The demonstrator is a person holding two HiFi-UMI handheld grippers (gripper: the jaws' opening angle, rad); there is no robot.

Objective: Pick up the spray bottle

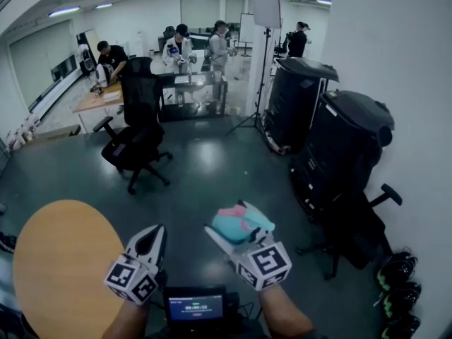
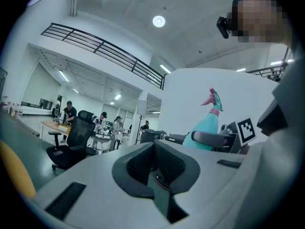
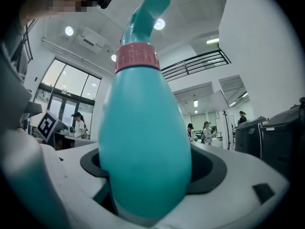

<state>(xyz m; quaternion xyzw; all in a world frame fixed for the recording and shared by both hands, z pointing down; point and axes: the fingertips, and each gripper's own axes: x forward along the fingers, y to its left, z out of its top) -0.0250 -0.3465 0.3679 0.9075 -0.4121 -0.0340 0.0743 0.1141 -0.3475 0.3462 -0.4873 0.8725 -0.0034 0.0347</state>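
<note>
A teal spray bottle (image 1: 229,224) with a pink collar sits between the jaws of my right gripper (image 1: 239,222), held off the floor at the lower middle of the head view. In the right gripper view the spray bottle (image 3: 143,142) fills the middle, upright, its body pressed between the pads of the right gripper (image 3: 143,197). My left gripper (image 1: 156,230) hangs just left of it, jaws shut and empty. From the left gripper view the closed left gripper (image 2: 155,173) points level, and the spray bottle (image 2: 208,125) shows to its right.
A round wooden table (image 1: 60,267) lies at lower left. A black office chair (image 1: 138,136) stands ahead on the grey floor. Two black machines (image 1: 342,147) line the right wall, with shoes (image 1: 395,288) below. People work at desks (image 1: 102,97) at the back. A small screen (image 1: 194,306) sits between my arms.
</note>
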